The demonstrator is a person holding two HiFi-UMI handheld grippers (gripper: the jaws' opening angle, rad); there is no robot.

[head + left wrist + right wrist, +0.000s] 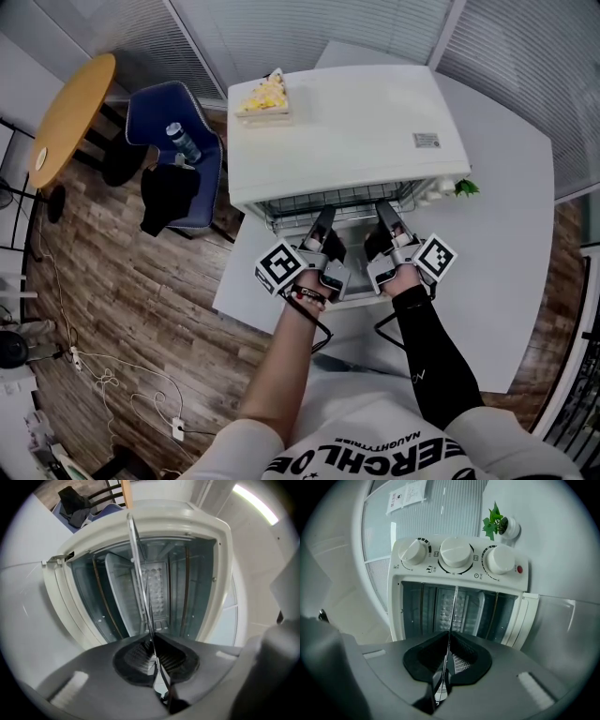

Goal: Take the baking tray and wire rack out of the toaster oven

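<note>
A white toaster oven [347, 122] stands on the white table with its door folded down. The wire rack [339, 198] sticks partway out of the oven mouth. My left gripper [323, 221] is shut on the rack's front edge at the left, and my right gripper [385, 217] is shut on it at the right. In the left gripper view the rack [139, 573] runs edge-on from the jaws of the left gripper [152, 651] into the cavity. A pale baking tray [118, 590] sits inside beside it. In the right gripper view the rack's edge [453, 606] is pinched by the right gripper [447, 644] below the three knobs [456, 552].
The open glass door [562, 630] lies under both grippers. A board with yellow food [262, 97] rests on top of the oven. A small plant [466, 187] stands at the oven's right. A blue chair [180, 150] with a bottle and a round wooden table [70, 112] stand to the left.
</note>
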